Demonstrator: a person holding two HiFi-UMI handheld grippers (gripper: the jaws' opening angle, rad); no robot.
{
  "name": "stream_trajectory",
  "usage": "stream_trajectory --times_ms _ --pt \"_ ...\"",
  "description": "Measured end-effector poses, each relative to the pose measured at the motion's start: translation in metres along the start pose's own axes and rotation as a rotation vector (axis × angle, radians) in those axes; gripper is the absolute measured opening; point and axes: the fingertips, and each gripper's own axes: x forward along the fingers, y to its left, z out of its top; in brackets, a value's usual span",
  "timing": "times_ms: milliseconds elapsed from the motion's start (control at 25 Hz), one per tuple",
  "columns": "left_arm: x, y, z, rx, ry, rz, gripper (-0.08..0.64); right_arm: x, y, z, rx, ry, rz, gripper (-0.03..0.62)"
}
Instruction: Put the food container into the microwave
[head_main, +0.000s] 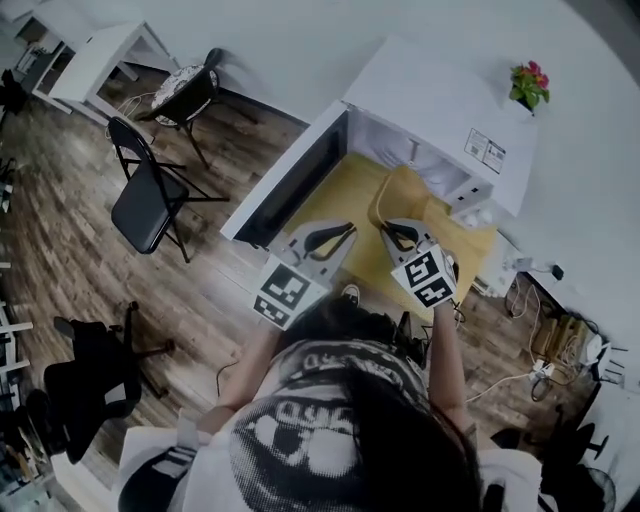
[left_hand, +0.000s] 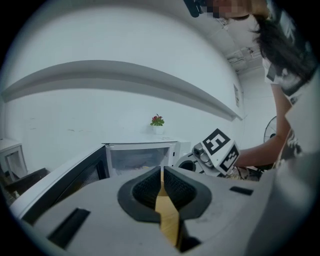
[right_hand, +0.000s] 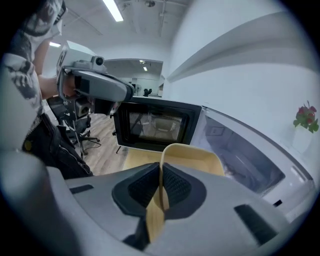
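Note:
A white microwave (head_main: 440, 105) stands on a yellow table (head_main: 340, 190) with its door (head_main: 290, 180) swung wide open to the left and its cavity (right_hand: 245, 160) bare. The tan food container (head_main: 405, 190) hangs in front of the opening, and my right gripper (head_main: 386, 231) is shut on its near rim (right_hand: 161, 165). My left gripper (head_main: 345, 232) hovers just left of it, shut, with nothing between its pads (left_hand: 150, 187); only the yellow table shows through the slit. From the left gripper view the microwave (left_hand: 140, 157) lies straight ahead.
A small flower pot (head_main: 528, 85) sits on the microwave's far right corner. A black folding chair (head_main: 150, 195) and a second chair (head_main: 185, 95) stand on the wood floor to the left. Cables (head_main: 530, 330) lie on the floor at right.

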Motion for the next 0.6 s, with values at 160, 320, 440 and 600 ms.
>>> stream_trajectory --times_ms 160,320,440,600 --pt "0.001 0.001 -0.002 -0.012 -0.009 0.033 0.015 0.015 -0.023 -0.005 -0.065 0.031 0.003 0.028" --pt "0.001 0.002 -0.005 -0.027 -0.018 0.067 0.017 0.033 -0.044 -0.012 -0.133 0.081 0.013 0.028" --pt "0.0 0.005 -0.006 -0.032 -0.023 0.09 0.017 0.048 -0.058 -0.019 -0.187 0.123 0.024 0.028" --pt "-0.003 0.009 -0.008 -0.04 -0.03 0.119 0.017 0.065 -0.073 -0.027 -0.243 0.171 0.026 0.028"
